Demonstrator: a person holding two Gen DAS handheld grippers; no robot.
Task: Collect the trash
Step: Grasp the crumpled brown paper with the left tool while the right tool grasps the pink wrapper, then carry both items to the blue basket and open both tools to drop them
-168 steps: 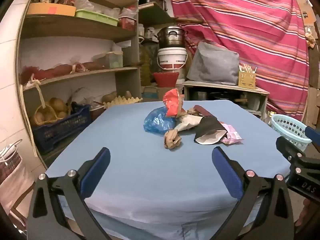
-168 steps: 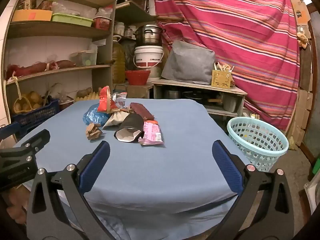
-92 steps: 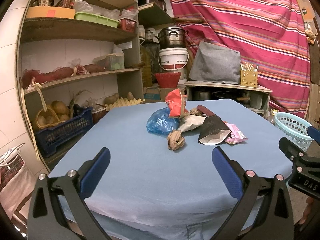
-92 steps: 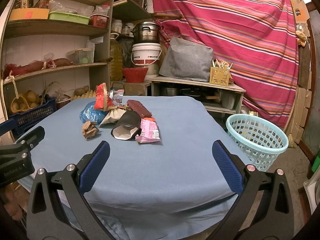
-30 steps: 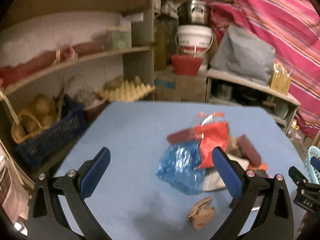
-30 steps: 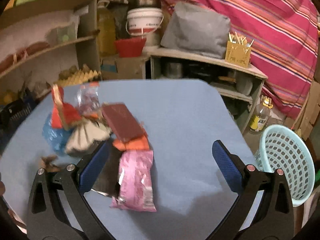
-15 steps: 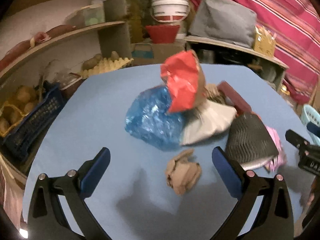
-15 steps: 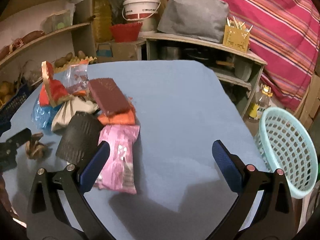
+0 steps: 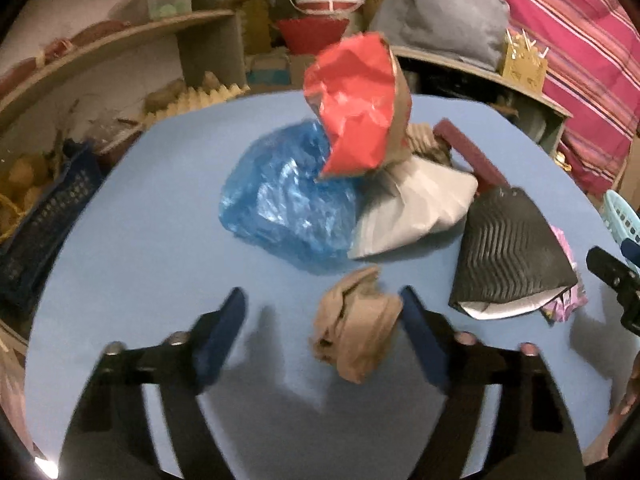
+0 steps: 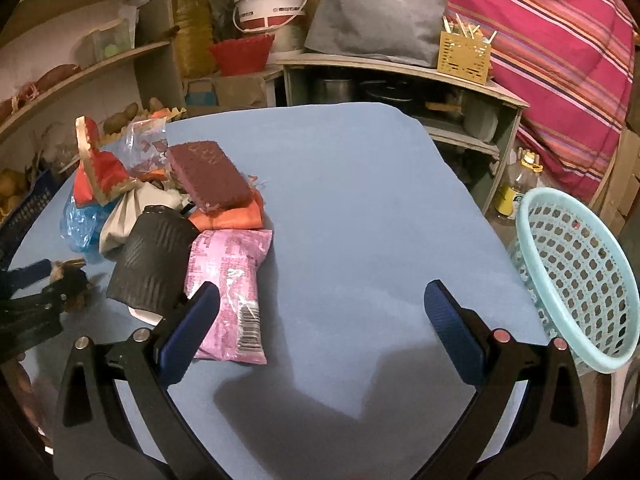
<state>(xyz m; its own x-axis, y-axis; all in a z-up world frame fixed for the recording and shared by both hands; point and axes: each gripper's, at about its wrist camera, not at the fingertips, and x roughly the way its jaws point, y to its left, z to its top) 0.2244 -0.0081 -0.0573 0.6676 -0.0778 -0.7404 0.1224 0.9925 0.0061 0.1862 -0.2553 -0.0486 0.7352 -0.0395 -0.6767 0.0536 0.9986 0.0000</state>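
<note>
My left gripper (image 9: 320, 312) jaws are closing around the crumpled brown paper ball (image 9: 354, 330), not yet pinching it; half a second ago they stood wide. That starts the first pickup. It lies nearest on the blue table (image 9: 160, 200). The right gripper (image 10: 320, 308) stays spread near the pink wrapper (image 10: 230, 292); the basket (image 10: 576, 280) waits far right.

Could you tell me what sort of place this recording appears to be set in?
Probably a household storeroom or pantry: wooden shelves with potatoes, a big oil jug and white bucket, and a striped cloth hung as a backdrop.
</note>
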